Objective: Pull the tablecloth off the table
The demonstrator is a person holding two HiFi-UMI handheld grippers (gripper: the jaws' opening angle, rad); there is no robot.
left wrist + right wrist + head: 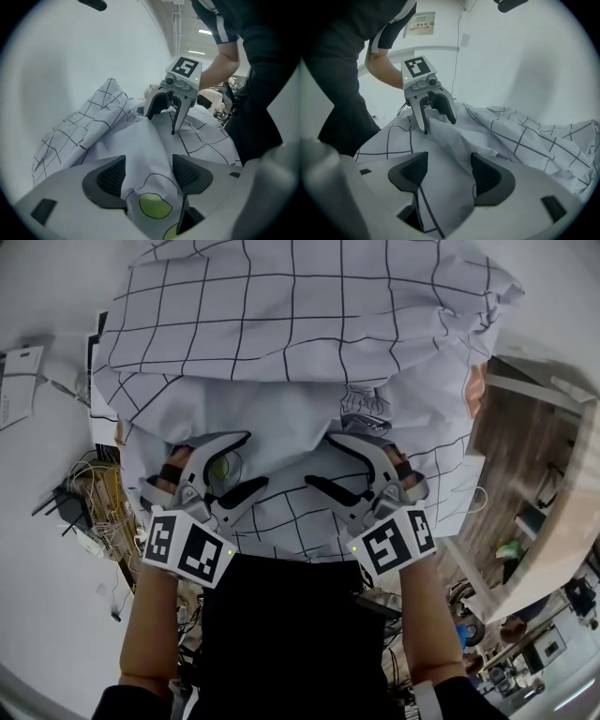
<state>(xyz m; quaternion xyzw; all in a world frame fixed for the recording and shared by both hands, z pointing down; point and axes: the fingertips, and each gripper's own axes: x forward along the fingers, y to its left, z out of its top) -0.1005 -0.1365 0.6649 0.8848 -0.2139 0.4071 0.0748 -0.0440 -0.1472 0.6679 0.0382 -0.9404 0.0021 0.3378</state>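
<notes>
The white tablecloth [281,315] with a black grid lies bunched in a heap in front of me, with a green round print [152,206] on one fold. In the head view my left gripper [255,460] and right gripper [321,460] sit side by side on its near edge, tips pointing toward each other. Each stands open, with a loose ridge of cloth lying between its pads [110,176] [487,176]. The left gripper view shows the right gripper [161,124] straddling a fold. Across the cloth [534,136], the right gripper view shows the left gripper [439,126] doing the same.
A wooden surface [525,446] with a pale curved rim lies at the right. Tangled cables [94,493] and papers [19,381] lie on the pale floor at the left. My dark-clothed body is close behind both grippers.
</notes>
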